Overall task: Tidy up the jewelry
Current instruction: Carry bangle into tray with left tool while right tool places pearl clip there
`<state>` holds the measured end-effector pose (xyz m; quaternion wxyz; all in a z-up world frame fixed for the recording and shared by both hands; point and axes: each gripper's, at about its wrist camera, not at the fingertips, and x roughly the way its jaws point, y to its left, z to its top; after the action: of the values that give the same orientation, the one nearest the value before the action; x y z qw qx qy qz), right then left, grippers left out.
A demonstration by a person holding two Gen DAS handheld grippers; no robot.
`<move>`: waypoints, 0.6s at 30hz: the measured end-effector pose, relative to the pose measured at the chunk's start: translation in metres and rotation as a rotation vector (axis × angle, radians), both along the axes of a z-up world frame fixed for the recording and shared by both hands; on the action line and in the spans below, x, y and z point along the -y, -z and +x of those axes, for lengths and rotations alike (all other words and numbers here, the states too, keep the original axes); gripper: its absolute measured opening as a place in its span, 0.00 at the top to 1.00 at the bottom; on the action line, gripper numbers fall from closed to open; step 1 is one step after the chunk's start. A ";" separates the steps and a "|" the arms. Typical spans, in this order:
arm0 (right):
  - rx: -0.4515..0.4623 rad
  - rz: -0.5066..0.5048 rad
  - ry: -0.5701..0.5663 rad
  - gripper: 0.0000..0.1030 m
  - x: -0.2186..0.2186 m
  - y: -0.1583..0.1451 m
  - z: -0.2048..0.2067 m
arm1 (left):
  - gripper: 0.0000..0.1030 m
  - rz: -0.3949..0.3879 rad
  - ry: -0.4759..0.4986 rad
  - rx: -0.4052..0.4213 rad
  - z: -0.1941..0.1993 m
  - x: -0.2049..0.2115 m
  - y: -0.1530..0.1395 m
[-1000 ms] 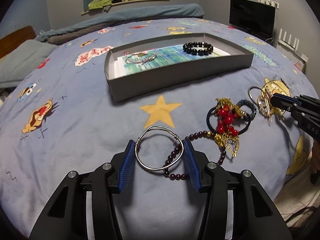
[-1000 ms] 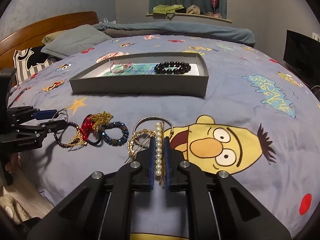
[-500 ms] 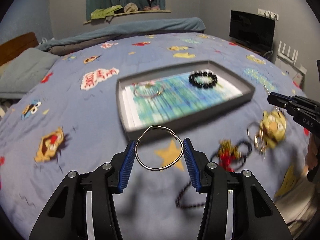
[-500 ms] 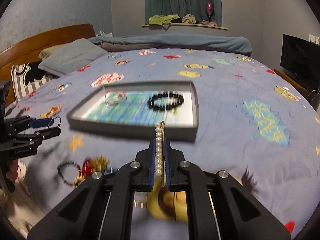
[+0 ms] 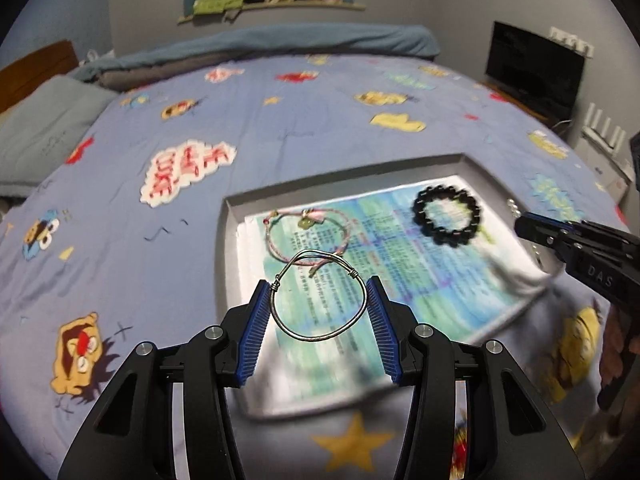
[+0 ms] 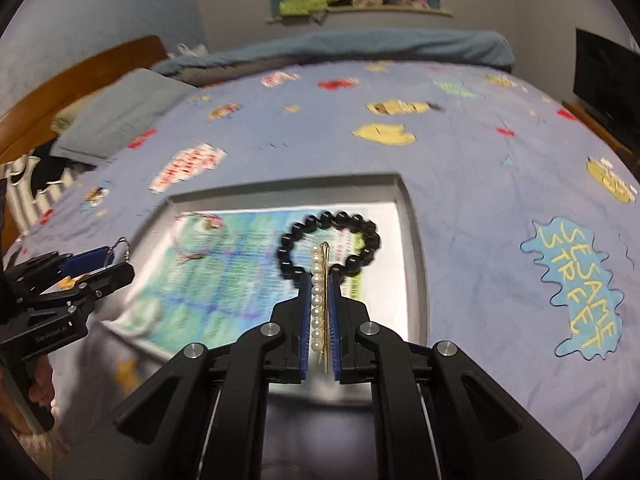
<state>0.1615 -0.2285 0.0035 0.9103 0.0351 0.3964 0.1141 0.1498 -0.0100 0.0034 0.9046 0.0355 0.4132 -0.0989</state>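
My left gripper point(image 5: 318, 300) is shut on a silver wire bangle point(image 5: 320, 336) and holds it above the near left part of the grey tray point(image 5: 226, 248). My right gripper point(image 6: 321, 292) is shut on a pearl hair clip point(image 6: 318, 300) and holds it above the tray point(image 6: 414, 264), over the black bead bracelet point(image 6: 288, 244). The tray holds that black bead bracelet point(image 5: 446, 216) and a pink cord bracelet point(image 5: 306, 232) on a printed paper. The right gripper shows at the right in the left wrist view point(image 5: 524, 226); the left gripper shows at the left in the right wrist view point(image 6: 120, 264).
The tray lies on a blue cartoon bedspread point(image 5: 160, 128). Pillows point(image 6: 116, 120) and a wooden headboard point(image 6: 80, 72) are at the far left. A black screen point(image 5: 532, 68) stands at the right. A yellow star print point(image 5: 352, 444) is near my left gripper.
Both grippers have lifted their pieces off the bedspread and moved forward over the tray. The remaining pile of jewelry has dropped out of view below.
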 end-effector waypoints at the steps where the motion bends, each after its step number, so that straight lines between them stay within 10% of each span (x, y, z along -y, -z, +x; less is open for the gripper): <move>1: -0.015 -0.002 0.007 0.92 0.000 0.004 0.002 | 0.51 0.004 -0.007 -0.025 0.005 0.001 0.005; 18: -0.104 -0.062 0.055 0.92 0.003 0.027 0.016 | 0.50 -0.012 0.001 -0.139 0.020 -0.002 0.040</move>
<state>0.1778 -0.2311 -0.0231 0.8920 0.0239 0.4451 0.0747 0.1699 -0.0080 -0.0365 0.8740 0.0233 0.4742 -0.1038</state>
